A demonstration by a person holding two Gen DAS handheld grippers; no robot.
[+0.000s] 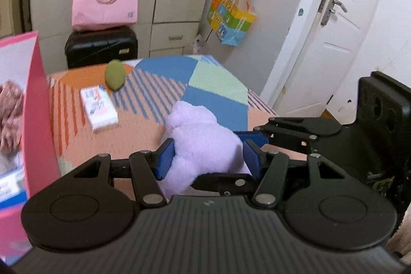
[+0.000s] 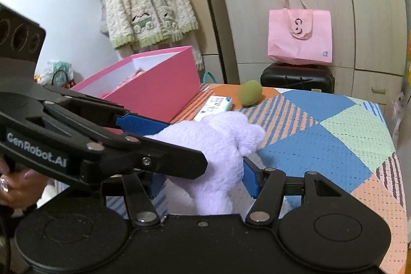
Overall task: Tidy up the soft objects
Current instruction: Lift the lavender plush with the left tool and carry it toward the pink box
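Note:
A lilac plush toy (image 1: 203,143) is held above the patterned table (image 1: 108,143) by both grippers at once. My left gripper (image 1: 208,158) has its blue pads pressed into the toy's sides. My right gripper (image 2: 203,179) squeezes the same toy (image 2: 221,153) from the other side. Each gripper's arm crosses the other's view. A pink box (image 2: 154,86) stands open at the table's left, with a pinkish fluffy thing (image 1: 10,114) inside. A green egg-shaped soft ball (image 1: 115,74) and a white tissue pack (image 1: 99,108) lie on the table beyond the toy.
A black suitcase (image 1: 101,46) with a pink tote bag (image 1: 105,1) on it stands behind the table by the wardrobe. A colourful gift bag (image 1: 231,19) hangs near the white door (image 1: 334,25). A knitted cardigan (image 2: 146,1) hangs on the wall.

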